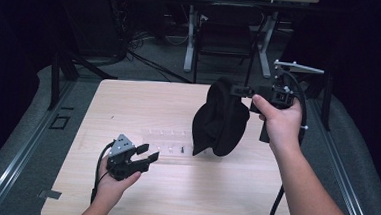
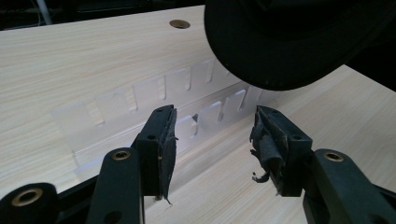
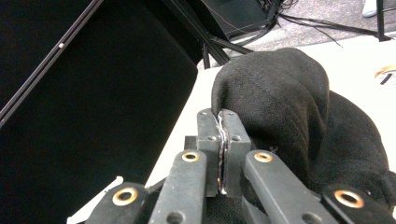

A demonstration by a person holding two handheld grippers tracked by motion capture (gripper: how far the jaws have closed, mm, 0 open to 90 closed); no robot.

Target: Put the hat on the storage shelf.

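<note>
A black fabric hat [image 1: 221, 120] hangs above the middle of the wooden table [image 1: 129, 98], lifted off it. My right gripper [image 1: 239, 90] is shut on its top edge; in the right gripper view the jaws pinch the black cloth [image 3: 275, 98] at the gripper tip [image 3: 222, 116]. My left gripper [image 1: 147, 153] rests low near the table's front left, open, nothing between its fingers. In the left gripper view the open gripper [image 2: 212, 135] faces a clear plastic slotted rack [image 2: 154, 107] lying on the table, with the hat [image 2: 289, 37] hanging just beyond it.
The clear slotted rack [image 1: 169, 141] lies on the table between the left gripper and the hat. A round grommet hole [image 2: 179, 24] sits in the tabletop farther off. Beyond the table stand a dark chair [image 1: 225, 37], desk legs and floor cables.
</note>
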